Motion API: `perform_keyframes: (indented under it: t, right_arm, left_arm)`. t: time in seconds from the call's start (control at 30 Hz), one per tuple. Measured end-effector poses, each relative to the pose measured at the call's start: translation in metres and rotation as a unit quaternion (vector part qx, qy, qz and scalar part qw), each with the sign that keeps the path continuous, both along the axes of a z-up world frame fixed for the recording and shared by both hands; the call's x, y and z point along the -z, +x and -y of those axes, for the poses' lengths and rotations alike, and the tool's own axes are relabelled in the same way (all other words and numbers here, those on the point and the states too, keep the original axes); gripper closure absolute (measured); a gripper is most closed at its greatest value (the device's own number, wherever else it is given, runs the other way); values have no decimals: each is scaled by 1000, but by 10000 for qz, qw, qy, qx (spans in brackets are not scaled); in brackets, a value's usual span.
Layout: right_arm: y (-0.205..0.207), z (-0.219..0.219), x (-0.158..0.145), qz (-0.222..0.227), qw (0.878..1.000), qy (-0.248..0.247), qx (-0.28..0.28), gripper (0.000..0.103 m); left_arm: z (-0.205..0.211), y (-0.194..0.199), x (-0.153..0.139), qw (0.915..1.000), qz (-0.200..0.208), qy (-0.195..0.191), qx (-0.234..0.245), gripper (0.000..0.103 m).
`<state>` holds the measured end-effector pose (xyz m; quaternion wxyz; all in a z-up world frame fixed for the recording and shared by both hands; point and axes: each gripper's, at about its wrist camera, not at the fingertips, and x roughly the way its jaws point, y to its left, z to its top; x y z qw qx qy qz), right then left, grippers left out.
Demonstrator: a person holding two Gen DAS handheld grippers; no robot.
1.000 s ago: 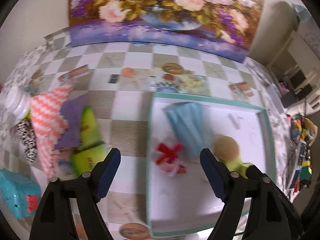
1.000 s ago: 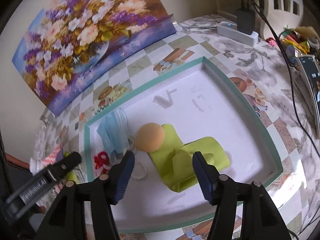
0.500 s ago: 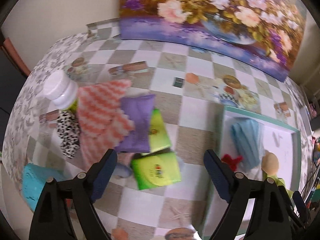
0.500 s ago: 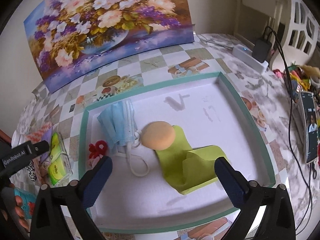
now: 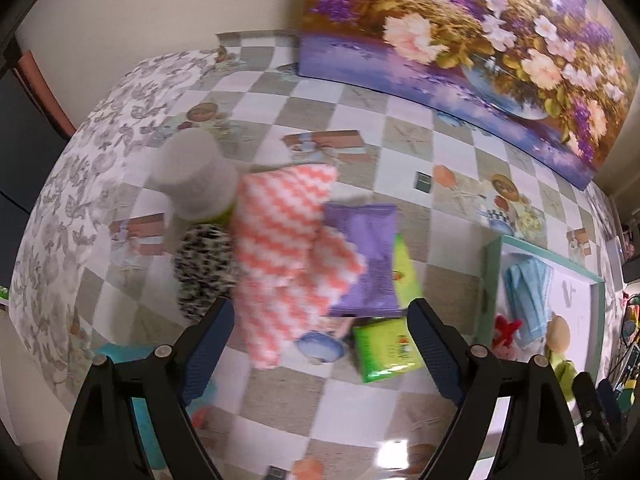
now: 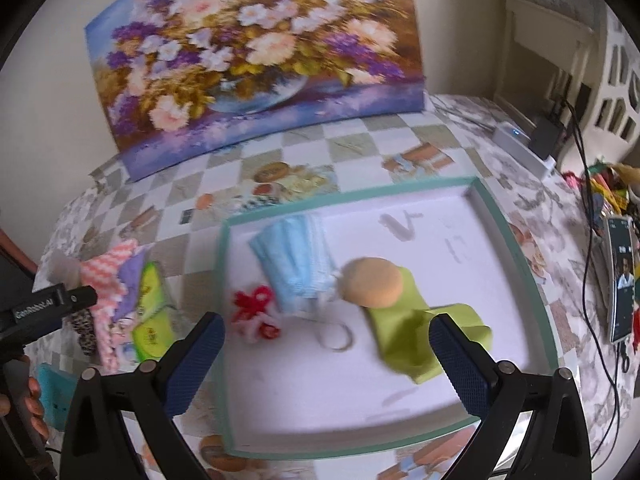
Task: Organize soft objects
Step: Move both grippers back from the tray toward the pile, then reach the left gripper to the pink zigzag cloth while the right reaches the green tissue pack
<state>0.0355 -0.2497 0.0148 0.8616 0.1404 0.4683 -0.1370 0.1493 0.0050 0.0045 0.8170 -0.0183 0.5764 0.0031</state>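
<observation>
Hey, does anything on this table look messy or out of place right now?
Yes. Left of the tray, soft things lie in a jumbled heap: a pink-and-white cloth draped over a purple packet, with green packets askew beside them. In the tray, the green cloth is crumpled under a sponge.

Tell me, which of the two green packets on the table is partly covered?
The farther green packet, tucked under the purple packet. The nearer green packet lies fully uncovered, closest to the tray.
</observation>
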Motion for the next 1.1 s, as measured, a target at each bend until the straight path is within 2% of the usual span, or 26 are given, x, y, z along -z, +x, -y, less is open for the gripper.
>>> perform_keyframes:
  t: [0.17,0.23,0.33,0.5,0.8,1.1]
  right_arm:
    - [17,-40,-10,20,9984,38,-563,0]
    - [22,-56,-10,3,9971,74,-763,0]
    - [36,-85,-3,-148,9934,68,-1135,0]
    - [56,-120,15,-434,9863,54,-1589,0]
    - [85,-148,54,-911,9769,55,-1934,0]
    - [90,-157,78,-1178,9716,-62,-2051,0]
  left_arm:
    - [-29,2,-3,9999,-1,84,-144,14]
    - [-42,3,-3,9996,-24,10,-288,14]
    - [-56,7,3,9990,-114,-154,-415,14]
    - [-66,12,15,9982,-283,-170,-500,14]
    - [-61,23,36,9976,-510,-301,-348,14]
    - [-64,26,45,9964,-653,-307,-450,14]
